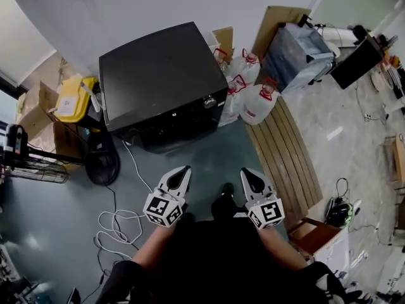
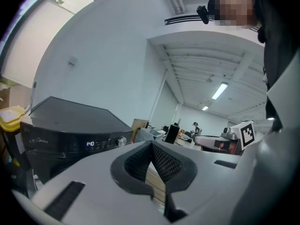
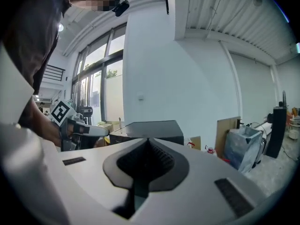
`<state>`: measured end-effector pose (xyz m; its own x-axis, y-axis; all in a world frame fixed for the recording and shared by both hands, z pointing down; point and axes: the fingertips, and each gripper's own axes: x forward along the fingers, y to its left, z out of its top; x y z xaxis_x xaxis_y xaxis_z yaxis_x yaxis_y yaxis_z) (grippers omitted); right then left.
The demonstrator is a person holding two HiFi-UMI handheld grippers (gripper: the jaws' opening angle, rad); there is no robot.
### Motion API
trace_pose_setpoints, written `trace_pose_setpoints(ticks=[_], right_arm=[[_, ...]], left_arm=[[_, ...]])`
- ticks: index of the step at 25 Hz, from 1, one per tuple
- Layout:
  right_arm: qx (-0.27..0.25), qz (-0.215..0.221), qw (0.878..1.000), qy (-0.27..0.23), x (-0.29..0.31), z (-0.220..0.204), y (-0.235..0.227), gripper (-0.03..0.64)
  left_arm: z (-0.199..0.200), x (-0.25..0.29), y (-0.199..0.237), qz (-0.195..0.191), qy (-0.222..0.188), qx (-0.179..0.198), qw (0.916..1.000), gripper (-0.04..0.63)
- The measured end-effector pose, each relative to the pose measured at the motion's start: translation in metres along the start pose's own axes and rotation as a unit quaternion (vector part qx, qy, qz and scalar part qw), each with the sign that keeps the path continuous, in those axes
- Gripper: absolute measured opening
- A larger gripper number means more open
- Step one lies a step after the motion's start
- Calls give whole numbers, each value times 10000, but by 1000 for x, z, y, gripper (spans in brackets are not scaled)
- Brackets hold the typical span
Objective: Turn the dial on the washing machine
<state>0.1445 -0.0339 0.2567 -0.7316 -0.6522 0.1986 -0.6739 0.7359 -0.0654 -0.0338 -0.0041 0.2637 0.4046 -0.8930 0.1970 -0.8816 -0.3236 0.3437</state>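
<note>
**Fig. Stance before contact.** The left gripper (image 1: 184, 170) and right gripper (image 1: 245, 171) are hanging side by side at lower centre, well apart from the washing machine (image 1: 158, 75) at upper centre. Each is holding its jaws pressed together with nothing between them, probably kept closed for the reach. The dial (image 1: 209, 102) is sitting at the machine's front right corner, nearer the right gripper. The grey floor (image 1: 57, 220) is carrying a white cable (image 1: 117, 223), wooden slats (image 1: 285, 157) and plastic jugs (image 1: 256, 103) beside the machine.
</note>
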Motion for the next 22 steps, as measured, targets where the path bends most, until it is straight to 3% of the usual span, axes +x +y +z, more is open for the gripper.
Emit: trace_pose_setpoints(ticks=[4, 8, 17, 22], right_arm=[[8, 99, 9999, -24, 35, 2, -50, 23], [-27, 521, 9986, -9, 74, 1, -76, 23], [-13, 1427, 9897, 134, 155, -30, -75, 23], [-228, 1515, 9882, 68, 199, -50, -75, 23]], left_arm=[[1, 31, 11, 406, 23, -68, 9992, 15], [3, 59, 26, 813, -25, -74, 9967, 15], [6, 74, 68, 1642, -284, -112, 9859, 15], [-5, 82, 97, 1858, -346, -41, 9820, 15]])
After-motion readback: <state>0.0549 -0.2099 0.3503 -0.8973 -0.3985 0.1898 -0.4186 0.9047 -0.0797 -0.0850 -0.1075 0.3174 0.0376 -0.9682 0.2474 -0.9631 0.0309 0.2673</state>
